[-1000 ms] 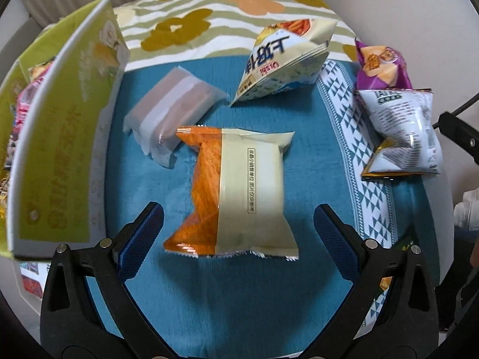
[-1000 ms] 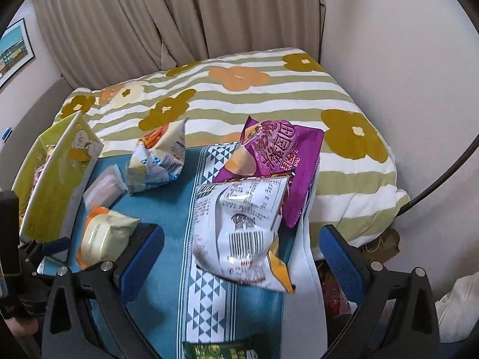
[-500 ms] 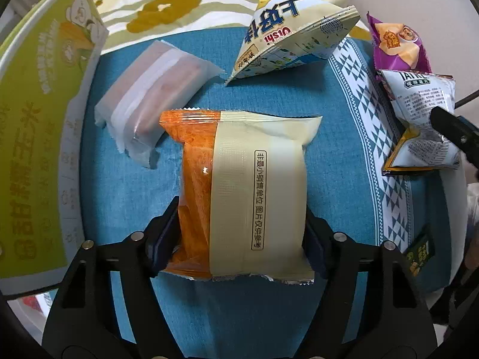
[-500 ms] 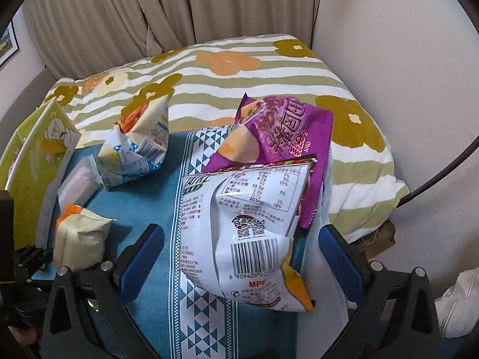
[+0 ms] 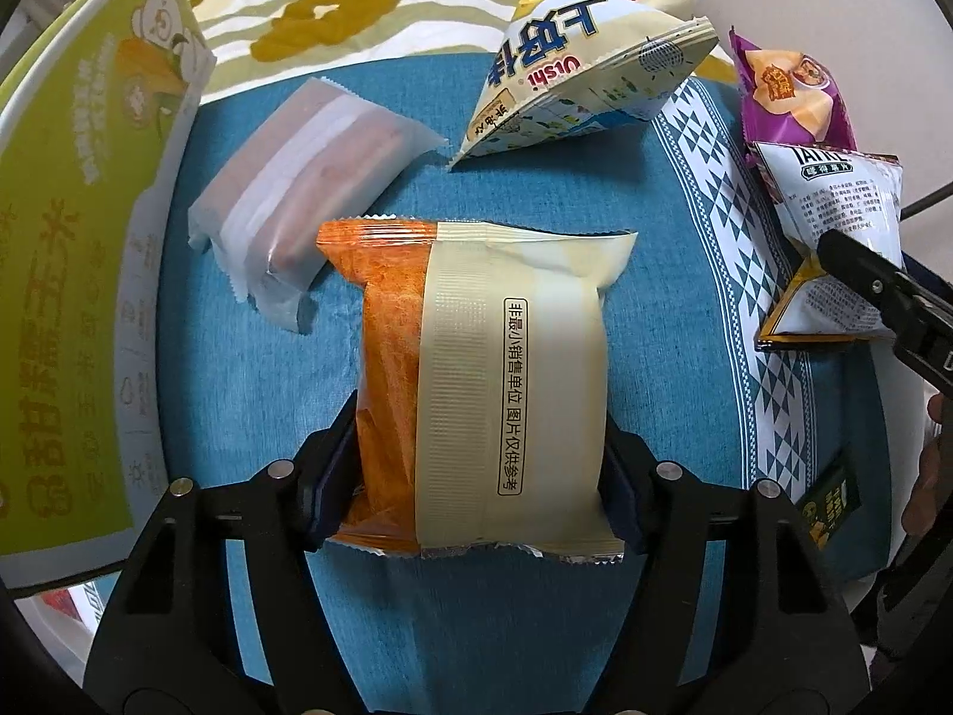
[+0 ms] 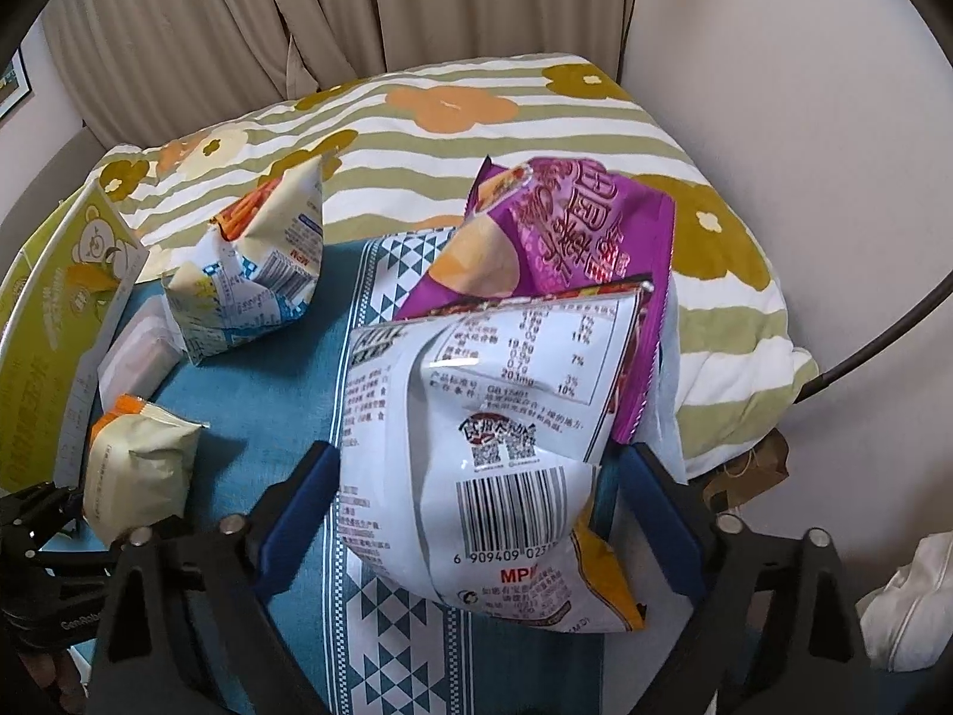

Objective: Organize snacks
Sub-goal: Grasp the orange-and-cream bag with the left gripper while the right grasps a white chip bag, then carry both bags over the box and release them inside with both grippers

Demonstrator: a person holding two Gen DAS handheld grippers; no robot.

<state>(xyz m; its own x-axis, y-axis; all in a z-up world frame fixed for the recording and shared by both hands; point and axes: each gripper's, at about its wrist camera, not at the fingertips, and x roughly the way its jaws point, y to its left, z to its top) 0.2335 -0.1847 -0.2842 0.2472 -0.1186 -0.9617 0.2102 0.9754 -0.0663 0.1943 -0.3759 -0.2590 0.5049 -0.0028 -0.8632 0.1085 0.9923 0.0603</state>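
The orange-and-cream foil snack packet (image 5: 488, 393) lies flat on the blue cloth (image 5: 667, 310), and the left gripper (image 5: 481, 465) has just been closing on it: both blue pads press against the packet's near sides. The right gripper (image 6: 476, 512) has also just been closing, with the white crinkled chip bag with a barcode (image 6: 476, 417) between its blue fingers (image 6: 301, 512); the left finger touches the bag's edge, but whether the right one does I cannot tell. That bag sits on the cloth's white triangle-patterned border (image 6: 387, 649), overlapping a purple chip bag (image 6: 572, 226) behind it. Towards the cloth's far edge a puffed white-and-blue snack bag (image 5: 589, 71) stands tilted, with a translucent pinkish wrapped pack (image 5: 310, 179) lying near it. Along the cloth's left edge stands a yellow-green cardboard box (image 5: 65, 274).
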